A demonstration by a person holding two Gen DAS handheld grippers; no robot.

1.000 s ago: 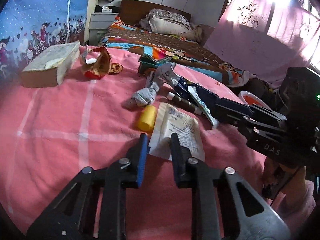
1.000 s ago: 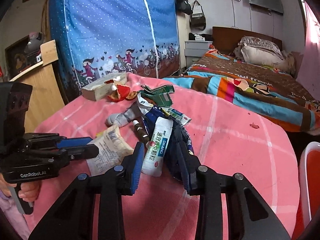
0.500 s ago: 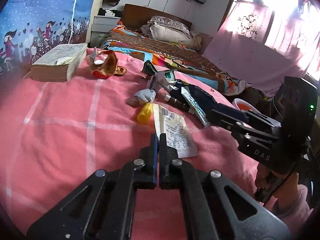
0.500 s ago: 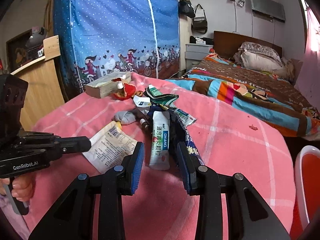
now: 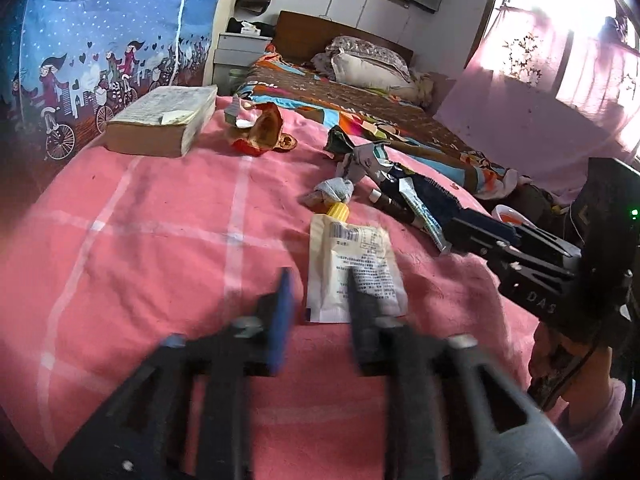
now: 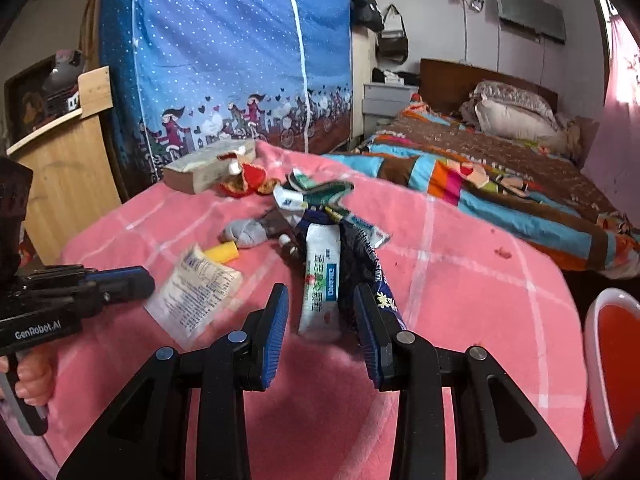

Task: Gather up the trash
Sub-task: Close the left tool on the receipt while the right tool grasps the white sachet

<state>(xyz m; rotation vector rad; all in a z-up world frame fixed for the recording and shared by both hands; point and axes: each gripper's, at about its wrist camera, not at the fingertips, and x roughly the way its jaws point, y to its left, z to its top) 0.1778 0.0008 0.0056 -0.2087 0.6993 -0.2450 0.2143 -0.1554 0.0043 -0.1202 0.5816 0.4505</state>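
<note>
A white printed pouch (image 5: 352, 268) with a yellow cap lies flat on the pink cloth (image 5: 140, 240). My left gripper (image 5: 320, 284) is low in front of it, blurred, its jaws opening. The pouch's near left corner lies between the fingers and no pad presses it. In the right wrist view the same pouch (image 6: 192, 292) looks smeared beside the left gripper (image 6: 136, 282). My right gripper (image 6: 322, 304) stands open astride a white and green tube (image 6: 320, 280) in the trash pile. A dark blue wrapper (image 6: 372, 276) lies against its right finger.
A thick book (image 5: 160, 120) and a red wrapper (image 5: 260, 132) lie at the far side. A grey crumpled wad (image 5: 334, 190) and green wrappers (image 6: 320, 196) top the pile. A white-rimmed red bin (image 6: 612, 360) stands right of the table. A bed (image 6: 500, 168) lies beyond.
The left jaws closed fully by the pouch's edge, then spread again, and that gripper shifted a little to the left. The pouch has shifted slightly. The right gripper stayed put.
</note>
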